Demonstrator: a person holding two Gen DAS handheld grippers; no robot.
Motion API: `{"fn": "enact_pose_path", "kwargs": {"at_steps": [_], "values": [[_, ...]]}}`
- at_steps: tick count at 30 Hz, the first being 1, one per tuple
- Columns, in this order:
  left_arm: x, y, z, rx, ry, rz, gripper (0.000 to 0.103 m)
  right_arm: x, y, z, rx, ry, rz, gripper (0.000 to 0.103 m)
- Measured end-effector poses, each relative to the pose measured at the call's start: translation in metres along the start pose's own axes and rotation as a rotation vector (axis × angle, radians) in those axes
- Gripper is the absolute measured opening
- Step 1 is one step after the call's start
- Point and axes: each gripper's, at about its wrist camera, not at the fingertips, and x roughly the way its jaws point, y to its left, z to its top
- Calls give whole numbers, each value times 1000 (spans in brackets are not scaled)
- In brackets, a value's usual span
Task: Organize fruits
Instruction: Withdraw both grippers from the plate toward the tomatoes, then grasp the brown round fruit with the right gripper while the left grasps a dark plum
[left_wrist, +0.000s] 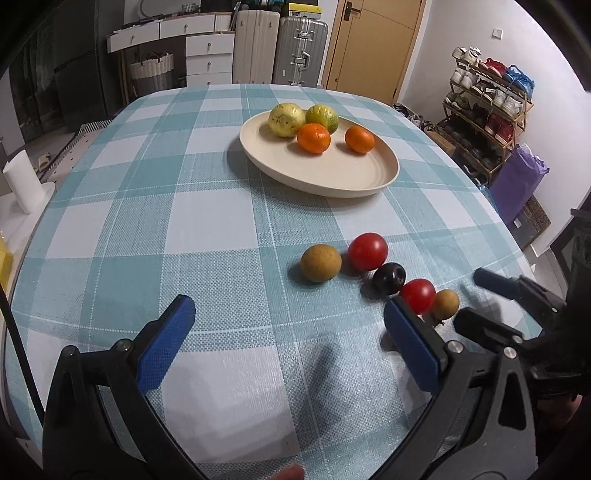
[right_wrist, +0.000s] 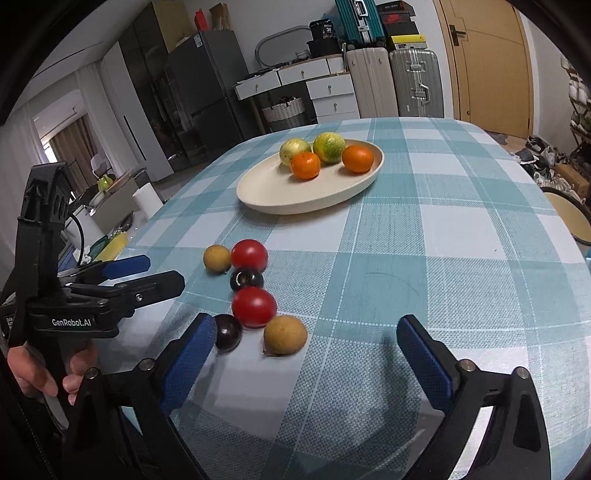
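Note:
A cream plate (left_wrist: 332, 184) (right_wrist: 295, 208) at mid-table holds two oranges (left_wrist: 313, 137), a yellow fruit (left_wrist: 285, 119) and a green one (left_wrist: 322, 117). Several small fruits lie loose in a row on the checked cloth nearer me: a brown one (left_wrist: 320, 263), a red tomato (left_wrist: 368, 252), a dark plum (left_wrist: 388, 278), a second tomato (right_wrist: 254, 306), another dark fruit (right_wrist: 226, 332) and a brown fruit (right_wrist: 285, 335). My left gripper (left_wrist: 288, 314) is open over bare cloth, left of the row. My right gripper (right_wrist: 306, 325) is open with that near brown fruit between its fingers, untouched.
The table (left_wrist: 110, 206) drops off at its rounded edges. Left of it stands a white paper roll (left_wrist: 20, 184). A chair (right_wrist: 569, 218) sits at the right side, with a shoe rack (left_wrist: 487, 110) behind. Suitcases (left_wrist: 299, 51) and drawers line the far wall.

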Motion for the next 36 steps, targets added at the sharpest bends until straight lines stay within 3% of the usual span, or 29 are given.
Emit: {"fn": "enact_pose_path", "kwargs": {"at_steps": [1,9,11,13,14,27,33,36], "values": [[0,0,0,0,1,1,102,2,1,0,-2,14,19,85],[2,-2,-1,6,7,-9,102,9,4,-2,-14,56,46,63],[3,-2,-1,5,9,-8,102,10,5,-2,-17,59,47,53],[3,-2,-1,6,13,-9,102,12,5,-3,-19,69,43,33],[4,-2,-1,6,13,-8,102,13,5,-3,-21,74,49,29],[3,-5,-3,8,19,-21,102,4,1,-1,-9,36,46,27],[1,-11,-3,29,11,-61,102,2,-1,0,0,33,36,27],[1,-14,-4,27,20,-118,102,1,-4,1,9,28,31,27]]}}
